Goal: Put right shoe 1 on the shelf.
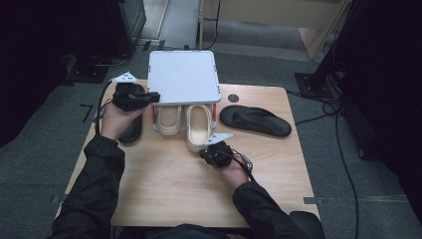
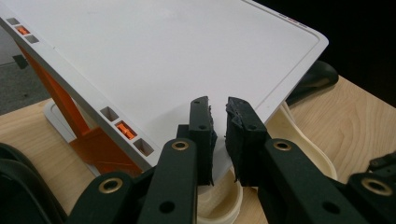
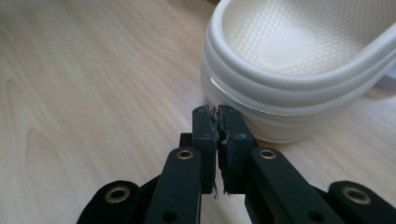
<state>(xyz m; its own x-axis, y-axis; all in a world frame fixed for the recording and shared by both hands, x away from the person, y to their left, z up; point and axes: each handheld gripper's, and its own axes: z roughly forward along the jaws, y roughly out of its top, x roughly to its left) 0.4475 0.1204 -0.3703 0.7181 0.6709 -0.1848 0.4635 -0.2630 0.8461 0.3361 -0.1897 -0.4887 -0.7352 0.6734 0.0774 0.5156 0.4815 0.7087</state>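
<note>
A white flat-topped rack (image 1: pixel 183 77) on orange legs stands at the table's far middle. Two cream slippers lie under its front edge, the left one (image 1: pixel 170 119) tucked in and the right one (image 1: pixel 198 127) sticking out toward me. My left gripper (image 1: pixel 155 95) is shut at the rack's front left corner; in the left gripper view its jaws (image 2: pixel 218 105) hang over the white top (image 2: pixel 163 56) with nothing seen between them. My right gripper (image 1: pixel 205 154) is shut, its tips (image 3: pixel 217 111) right against the heel of the right cream slipper (image 3: pixel 299 42).
One black slipper (image 1: pixel 255 121) lies on the table to the right of the rack. Another black slipper (image 1: pixel 132 132) lies at the left, partly under my left hand. Bare wooden table (image 1: pixel 169 184) stretches in front of me. Cables trail across the floor at the right.
</note>
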